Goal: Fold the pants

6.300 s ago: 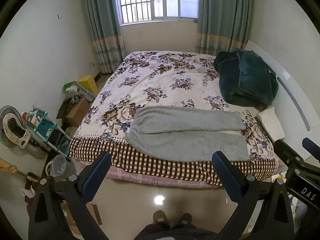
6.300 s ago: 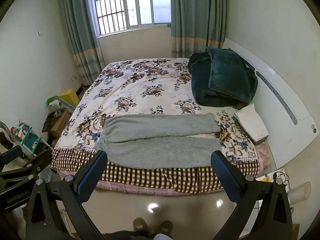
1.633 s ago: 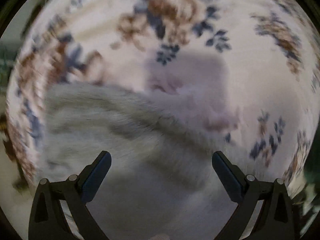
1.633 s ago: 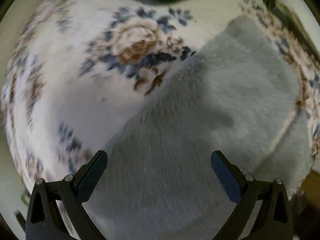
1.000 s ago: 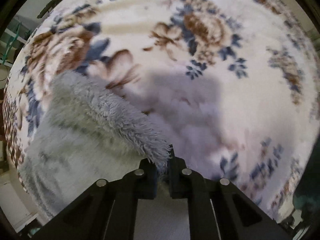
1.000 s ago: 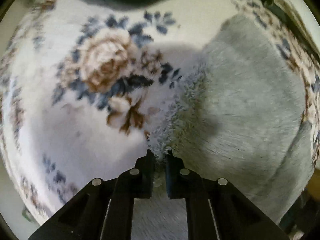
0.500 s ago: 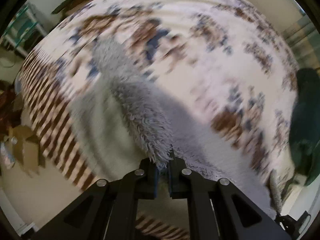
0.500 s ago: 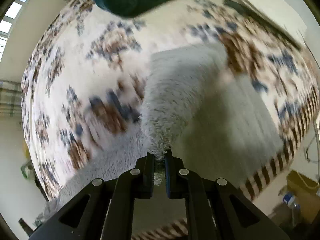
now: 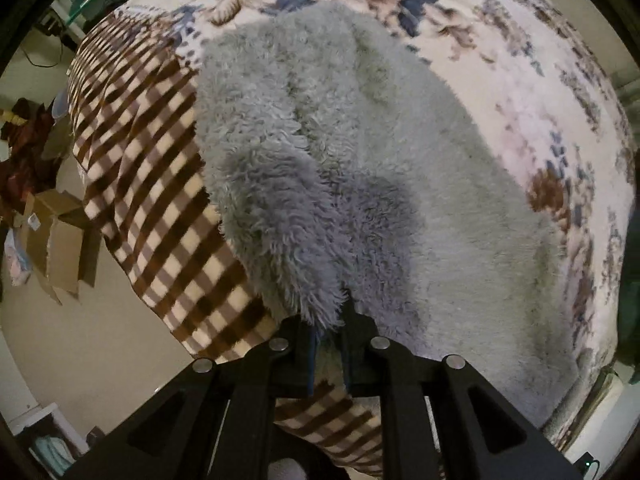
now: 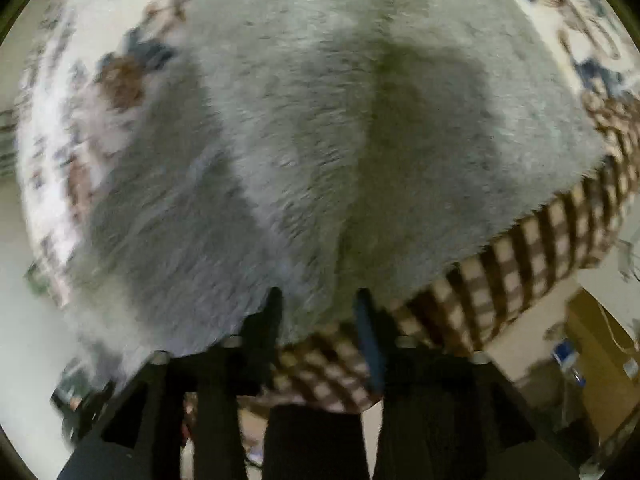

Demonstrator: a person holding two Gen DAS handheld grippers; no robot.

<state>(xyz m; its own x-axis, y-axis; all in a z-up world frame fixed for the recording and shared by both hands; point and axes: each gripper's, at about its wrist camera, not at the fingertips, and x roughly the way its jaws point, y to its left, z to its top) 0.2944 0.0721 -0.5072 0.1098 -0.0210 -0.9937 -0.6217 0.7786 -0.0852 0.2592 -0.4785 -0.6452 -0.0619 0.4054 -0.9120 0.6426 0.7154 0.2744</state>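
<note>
The grey fleece pants [image 9: 400, 160] lie on the flowered bedspread [image 9: 520, 40], doubled over near the bed's checked front border. My left gripper [image 9: 328, 320] points straight down. Its jaws are opening a little, and a raised tuft of the pants' edge is still pinched between them. In the right wrist view the pants [image 10: 320, 120] spread flat with a crease down the middle. My right gripper [image 10: 318, 300] hovers at their near edge with its jaws opening. The fleece lies beyond the fingertips and the pads do not press on it.
The brown checked border [image 9: 152, 200] hangs over the bed's front edge above a pale tiled floor. A cardboard box [image 9: 60, 240] and clutter sit on the floor at the left. A dark green blanket [image 9: 630, 280] shows at the right. Another box [image 10: 592, 352] stands lower right.
Both grippers carried the pinched pants edge across the bed to the checked front border, folding the fabric over itself. The right jaws have parted and let go; the left gap has widened slightly.
</note>
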